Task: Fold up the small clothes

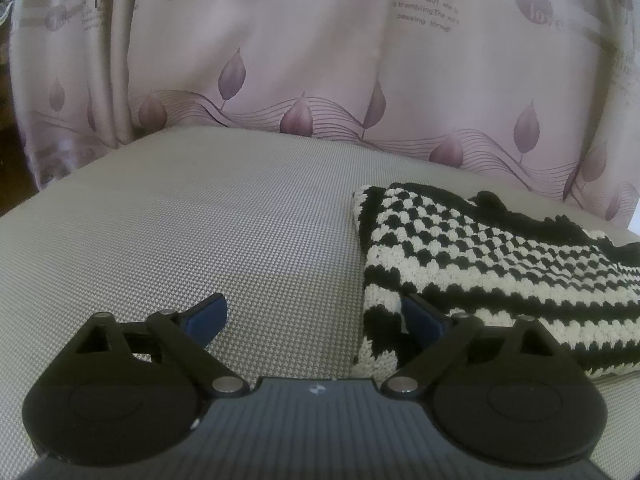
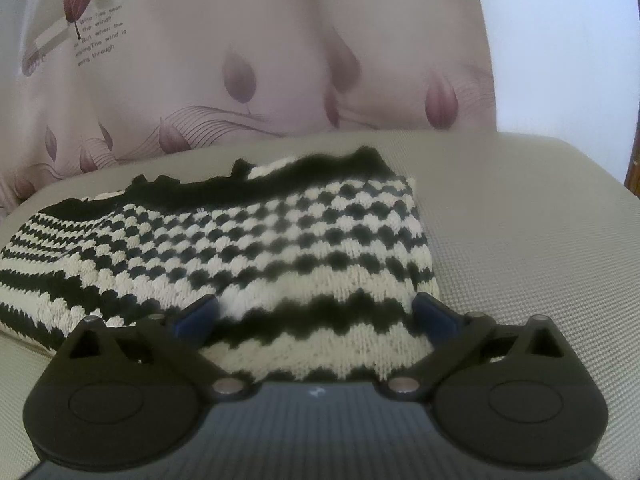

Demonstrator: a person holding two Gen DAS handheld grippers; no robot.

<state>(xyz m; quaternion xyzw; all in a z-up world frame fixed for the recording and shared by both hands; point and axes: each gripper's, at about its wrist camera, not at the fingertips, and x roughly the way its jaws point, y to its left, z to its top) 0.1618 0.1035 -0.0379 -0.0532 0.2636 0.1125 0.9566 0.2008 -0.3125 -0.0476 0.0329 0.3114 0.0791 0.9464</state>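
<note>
1. Garment: black-and-cream knit garment point(image 1: 500, 264) lies folded on grey woven surface point(image 1: 200, 232), toward the curtain side. Upper part has checker pattern, lower part horizontal stripes; black fuzzy trim along the far edge.

2. L gripper point(image 1: 316, 316): jaws wide, nothing clamped. L finger pad point(image 1: 206, 318) sits over bare surface. R pad overlaps the garment's near-left corner in the left wrist view; contact can't be confirmed. Most of the gap btwn pads shows bare surface, w/ the garment's left edge just inside it.

3. R gripper point(image 2: 316, 314): jaws wide, nothing pinched. Blue finger pad point(image 2: 198, 316) and its opposite sit low over the garment's point(image 2: 260, 240) near striped edge; knit spans the gap btwn them. R pad is near the garment's right edge. Whether pads touch the knit can't be told.

4. Backdrop: pink-beige curtain point(image 1: 304, 52) w/ purple leaf print and wavy line motif hangs behind the surface.

5. Legible print on curtain:
- "love" in purple ovals
- large "R"
- fragments "trembling", "passing through"
- right wrist view: "Who has seen the wind?" and "the wind is … through", partly blurred.

6. Small round emblem on L gripper body, too small to read.
</note>
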